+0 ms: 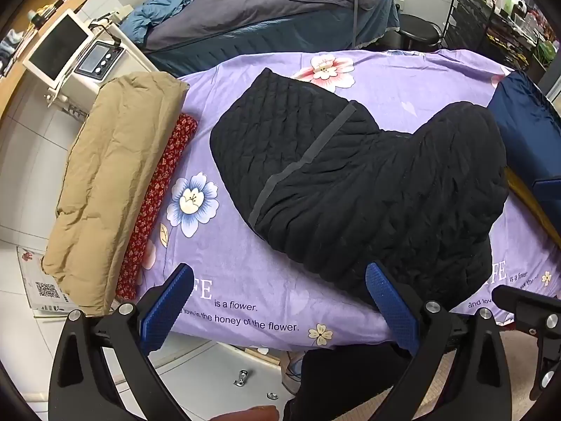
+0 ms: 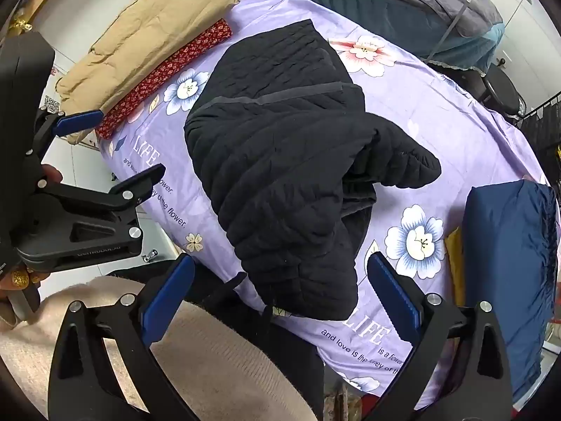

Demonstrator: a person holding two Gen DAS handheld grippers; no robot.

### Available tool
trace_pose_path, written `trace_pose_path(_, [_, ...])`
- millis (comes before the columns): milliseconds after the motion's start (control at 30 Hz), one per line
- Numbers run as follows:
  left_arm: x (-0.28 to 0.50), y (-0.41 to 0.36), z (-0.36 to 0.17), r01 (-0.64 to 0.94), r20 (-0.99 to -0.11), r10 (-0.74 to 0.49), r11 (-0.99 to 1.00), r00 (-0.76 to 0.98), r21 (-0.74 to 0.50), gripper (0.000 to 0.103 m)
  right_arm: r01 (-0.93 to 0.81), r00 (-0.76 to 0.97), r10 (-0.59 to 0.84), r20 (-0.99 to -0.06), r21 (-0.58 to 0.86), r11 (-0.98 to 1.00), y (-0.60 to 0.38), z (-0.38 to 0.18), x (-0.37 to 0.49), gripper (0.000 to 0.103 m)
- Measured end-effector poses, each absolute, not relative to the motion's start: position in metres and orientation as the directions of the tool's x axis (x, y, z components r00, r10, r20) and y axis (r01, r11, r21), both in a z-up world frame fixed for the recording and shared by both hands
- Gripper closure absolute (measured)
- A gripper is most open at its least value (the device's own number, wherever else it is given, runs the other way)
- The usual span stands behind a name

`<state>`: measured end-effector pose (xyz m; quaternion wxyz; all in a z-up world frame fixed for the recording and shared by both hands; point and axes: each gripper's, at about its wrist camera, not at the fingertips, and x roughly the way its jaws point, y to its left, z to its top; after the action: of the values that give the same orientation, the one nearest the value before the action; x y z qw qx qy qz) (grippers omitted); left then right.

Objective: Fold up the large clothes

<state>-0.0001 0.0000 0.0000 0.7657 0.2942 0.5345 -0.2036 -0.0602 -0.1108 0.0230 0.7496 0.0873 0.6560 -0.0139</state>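
A black quilted jacket (image 1: 350,182) lies bunched in the middle of the purple flowered sheet (image 1: 403,80), with a grey strip running across it. Its near hem hangs toward the table's front edge. My left gripper (image 1: 278,280) hovers open over the front edge, left of the jacket's hem, with nothing between its blue pads. In the right wrist view the jacket (image 2: 280,161) shows one flap folded out to the right. My right gripper (image 2: 280,266) is open above the jacket's near corner, gripping nothing. The left gripper (image 2: 119,144) shows at the left, also open.
A folded tan coat (image 1: 115,182) and a red patterned cloth (image 1: 157,203) lie along the left edge. A folded navy garment (image 2: 512,252) sits at the right. Behind are a covered bed (image 1: 263,14), a machine with a screen (image 1: 56,49) and a stool (image 1: 417,31). The person's beige sweater (image 2: 210,351) is below.
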Motion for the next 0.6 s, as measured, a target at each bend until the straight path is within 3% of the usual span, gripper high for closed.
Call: trace_pose_path(600, [-0.002, 0.003, -0.001, 0.624, -0.941, 0.007, 0.747, 0.339, 0.231, 0.007, 0.151, 0.154, 0.112, -0.982, 0.135, 0.979, -0.112, 0.027, -0.066, 0.006])
